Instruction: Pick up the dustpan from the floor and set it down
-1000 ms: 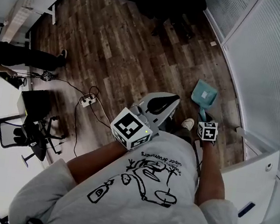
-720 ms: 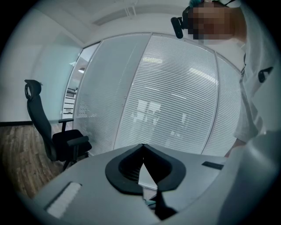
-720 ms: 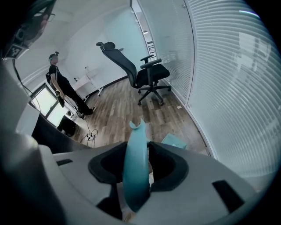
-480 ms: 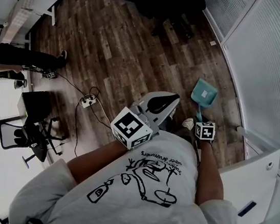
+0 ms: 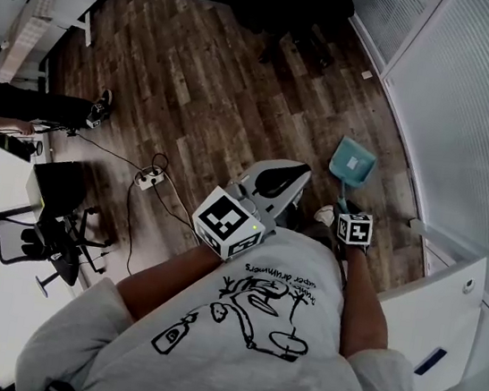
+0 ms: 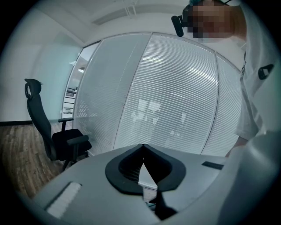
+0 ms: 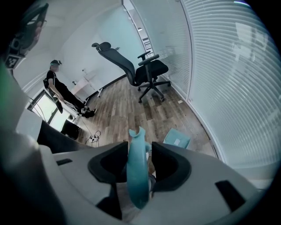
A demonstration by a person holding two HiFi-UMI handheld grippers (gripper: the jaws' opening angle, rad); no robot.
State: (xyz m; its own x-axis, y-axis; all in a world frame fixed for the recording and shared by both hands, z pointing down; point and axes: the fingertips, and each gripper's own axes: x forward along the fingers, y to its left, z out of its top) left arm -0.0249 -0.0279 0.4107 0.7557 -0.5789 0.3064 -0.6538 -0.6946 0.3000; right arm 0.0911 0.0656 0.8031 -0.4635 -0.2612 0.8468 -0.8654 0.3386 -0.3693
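The teal dustpan (image 5: 355, 163) rests on the wooden floor close to the glass wall; in the right gripper view its pan (image 7: 177, 138) lies ahead. Its long handle (image 7: 138, 171) rises up between the jaws of my right gripper (image 7: 139, 147), also visible under its marker cube (image 5: 344, 209). Those jaws have just been opening; a slit shows beside the handle, so the gripper is open around it. My left gripper (image 5: 300, 171) is held level at waist height, away from the dustpan, with its jaws (image 6: 142, 147) shut on nothing.
Glass walls with blinds (image 5: 474, 105) run along the right. A white cabinet (image 5: 429, 325) stands at the near right. Black office chairs (image 7: 147, 66) (image 5: 51, 226), a power strip with cables (image 5: 150, 175) and a bystander (image 5: 41, 103) occupy the floor.
My right gripper has crept a little toward the dustpan pan along the handle. The left gripper has kept still. The bystander at the left has shifted.
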